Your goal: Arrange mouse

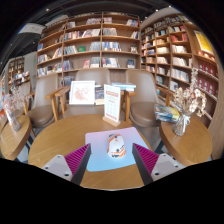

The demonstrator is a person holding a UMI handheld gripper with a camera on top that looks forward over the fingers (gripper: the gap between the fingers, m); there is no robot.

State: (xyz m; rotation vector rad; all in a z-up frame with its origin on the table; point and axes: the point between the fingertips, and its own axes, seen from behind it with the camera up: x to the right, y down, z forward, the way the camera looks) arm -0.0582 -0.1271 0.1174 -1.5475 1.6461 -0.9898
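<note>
The mouse (116, 146) lies on a pale mat (112, 141) on the desk (60, 135), at twelve o'clock just ahead of the claw (111, 160), whose fingers stand spread and empty. Likely light, rigid and smooth-shelled; best pinched across its narrow flanks.

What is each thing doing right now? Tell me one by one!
gripper: open, nothing held.
mouse: lying on the mouse pad, between the fingers, untouched.
mouse pad: flat on the table.
table: bearing upright display cards.
chairs: empty.
bookshelves: full of books.
</note>
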